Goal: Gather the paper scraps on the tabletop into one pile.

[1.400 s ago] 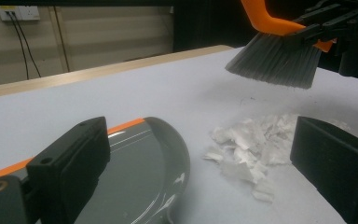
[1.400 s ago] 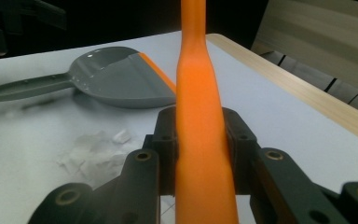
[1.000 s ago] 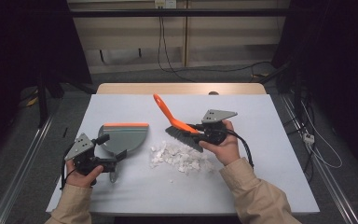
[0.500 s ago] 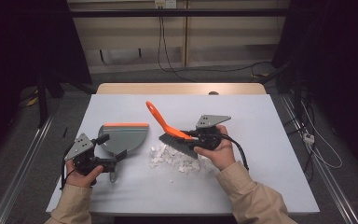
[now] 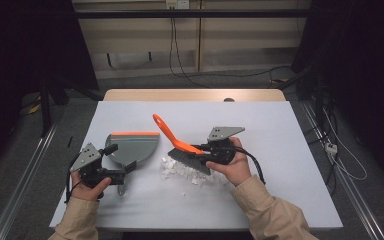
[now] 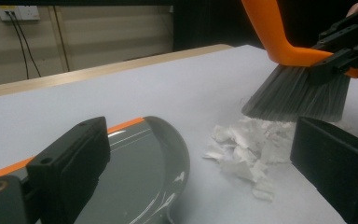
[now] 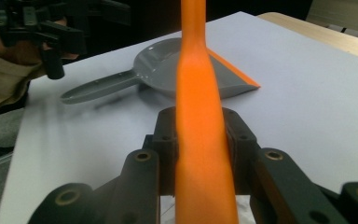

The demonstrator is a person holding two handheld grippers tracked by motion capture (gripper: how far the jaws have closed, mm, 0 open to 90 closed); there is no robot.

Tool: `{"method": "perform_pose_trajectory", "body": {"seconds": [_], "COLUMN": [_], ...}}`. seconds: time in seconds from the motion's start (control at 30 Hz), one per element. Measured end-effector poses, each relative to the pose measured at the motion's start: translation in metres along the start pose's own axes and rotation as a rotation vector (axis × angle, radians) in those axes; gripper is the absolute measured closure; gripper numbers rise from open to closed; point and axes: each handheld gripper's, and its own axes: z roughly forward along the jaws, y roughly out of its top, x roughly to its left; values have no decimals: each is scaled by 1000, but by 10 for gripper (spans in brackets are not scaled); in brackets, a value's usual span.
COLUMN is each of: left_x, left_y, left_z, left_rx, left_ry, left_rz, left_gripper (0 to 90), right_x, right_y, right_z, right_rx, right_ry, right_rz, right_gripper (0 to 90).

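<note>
Sweeping paper scraps (image 5: 186, 171) toward dustpan (image 5: 133, 146).
Right claw (image 5: 206, 152) clenched on brush (image 5: 180, 146); left claw (image 5: 125, 170) released beside dustpan handle; next, short stroke leftward across tabletop (image 5: 280, 130).

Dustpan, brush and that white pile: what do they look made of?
Dustpan: looks like glossy grey plastic, given its highlights, with an orange lip that may be rubber. Brush: smooth orange plastic handle, grey bristles, likely synthetic. Pile: torn, crumpled white scraps, probably paper or tissue.
</note>
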Motion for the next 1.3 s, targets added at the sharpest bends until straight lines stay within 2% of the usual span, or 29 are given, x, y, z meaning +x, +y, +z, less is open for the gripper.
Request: {"method": "perform_pose_trajectory", "body": {"seconds": [0.27, 0.43, 0.73, 1.3], "left_x": [1, 1, 1, 1], "left_y": [0, 0, -1, -1], "left_z": [-1, -1, 0, 1], "left_rx": [1, 1, 6, 8], "left_ry": [2, 3, 3, 4], "left_rz": [-3, -5, -2, -2], "left_gripper": [45, 45, 45, 45], "right_x": [18, 26, 32, 52], "right_y": [-8, -11, -19, -31], "right_z": [4, 3, 4, 11], "right_rx": [38, 41, 65, 119], "right_ry": [42, 64, 72, 141], "right_rz": [-36, -43, -59, -107], "right_gripper": [712, 712, 712, 712]}}
